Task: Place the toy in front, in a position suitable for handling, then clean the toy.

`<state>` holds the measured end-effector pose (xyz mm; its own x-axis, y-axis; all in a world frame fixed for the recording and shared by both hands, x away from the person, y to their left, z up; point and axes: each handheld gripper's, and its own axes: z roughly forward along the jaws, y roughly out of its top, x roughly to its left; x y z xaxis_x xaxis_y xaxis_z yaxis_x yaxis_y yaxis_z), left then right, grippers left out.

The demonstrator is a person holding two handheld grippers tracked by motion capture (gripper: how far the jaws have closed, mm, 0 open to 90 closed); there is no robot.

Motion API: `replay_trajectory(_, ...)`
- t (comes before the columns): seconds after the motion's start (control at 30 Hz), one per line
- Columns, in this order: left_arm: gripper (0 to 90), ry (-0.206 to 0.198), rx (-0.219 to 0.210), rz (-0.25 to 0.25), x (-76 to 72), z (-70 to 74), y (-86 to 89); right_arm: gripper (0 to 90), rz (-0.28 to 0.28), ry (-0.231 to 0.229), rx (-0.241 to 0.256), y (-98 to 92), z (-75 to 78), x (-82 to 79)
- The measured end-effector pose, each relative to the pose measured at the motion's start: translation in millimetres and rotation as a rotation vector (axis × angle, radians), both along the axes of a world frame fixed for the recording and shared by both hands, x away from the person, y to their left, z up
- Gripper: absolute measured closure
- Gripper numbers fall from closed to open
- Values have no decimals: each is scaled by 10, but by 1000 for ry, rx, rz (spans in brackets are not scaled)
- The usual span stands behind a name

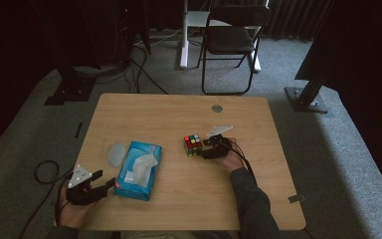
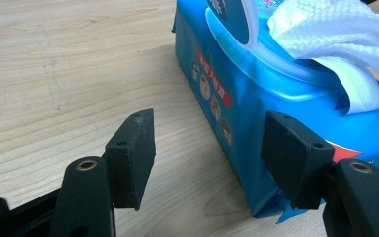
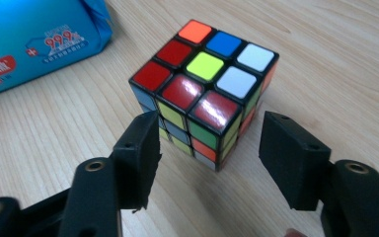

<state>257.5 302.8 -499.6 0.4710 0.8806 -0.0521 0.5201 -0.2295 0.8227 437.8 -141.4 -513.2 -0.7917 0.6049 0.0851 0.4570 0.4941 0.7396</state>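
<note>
The puzzle cube (image 3: 209, 91) sits on the counter (image 1: 179, 109), a bit right of the middle. It is a small block with black edges and shiny little squares. On top I see orange, blue, white, red and yellow-green squares. Its sides show red, green, blue, yellow and orange ones. One corner points at me.

My right hand-held gripper (image 3: 209, 163) is just near the cube, on its right side in the high view. Its two black jaws are wide open. The cube's near corner sits at the mouth of the gap, and I cannot tell if a jaw touches it. The jaws hold nothing. The pads look flat, blocky and a little rough.

My left hand-held gripper (image 2: 209, 158) is at the near left of the counter. Its jaws are wide open too and hold nothing. It points at the near end of a blue pack of wipes (image 2: 256, 94). One jaw is just beside the pack's near corner; the other is over bare wood.

The pack is soft and shiny, with a light blue plastic ring on top. A white, bumpy wipe (image 2: 335, 34) sticks out of it. The round lid (image 1: 117, 154) lies open on the pack's left side.

The counter is pale wood with fine lines. The pack lies left of the cube, apart from it.
</note>
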Motion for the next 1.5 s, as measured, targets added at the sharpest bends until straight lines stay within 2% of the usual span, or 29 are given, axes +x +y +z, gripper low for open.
replay_trajectory(0.1,390,-1,-5,4,-11,20,-6,375,-15,-3,5,-24,-7,-9)
replay_trajectory(0.33,386,-33,-13,5,-77,158,-6,328,-42,-7,-1,-48,-48,-57)
replay_trajectory(0.5,388,-13,-30,-5,-125,247,-7,324,-61,4,-16,-66,-107,-69)
replay_trajectory(0.6,406,-10,-39,-13,-158,335,-27,329,-77,6,-33,-80,-138,-66)
replay_trajectory(0.73,438,-24,-34,-10,-194,480,-105,335,-108,14,-40,-94,-176,-68)
replay_trajectory(0.77,443,-30,-37,-19,-205,516,-128,339,-114,14,-39,-96,-191,-73)
replay_trajectory(0.87,452,-54,-30,-55,-233,626,-226,339,-127,10,-78,-73,-241,-100)
replay_trajectory(0.93,452,-63,-36,-82,-227,685,-309,334,-134,14,-77,-69,-267,-111)
replay_trajectory(1.03,452,-55,-21,-116,-158,718,-457,333,-136,17,-63,-52,-272,-115)
replay_trajectory(1.2,450,-18,4,-155,24,666,-701,337,-125,-20,-104,0,-281,-143)
replay_trajectory(1.27,450,-3,28,-161,96,632,-783,336,-130,-19,-105,4,-281,-148)
replay_trajectory(1.3,450,-3,28,-161,96,632,-783,336,-131,-20,-105,3,-282,-149)
replay_trajectory(1.37,443,31,18,-162,224,554,-864,336,-133,-28,-94,-7,-294,-160)
replay_trajectory(1.43,444,43,26,-163,258,527,-879,336,-135,-34,-86,-14,-303,-168)
replay_trajectory(1.47,444,66,37,-154,315,479,-909,336,-141,-48,-73,-27,-321,-187)
replay_trajectory(1.5,446,66,37,-154,315,479,-909,336,-141,-48,-73,-27,-321,-187)
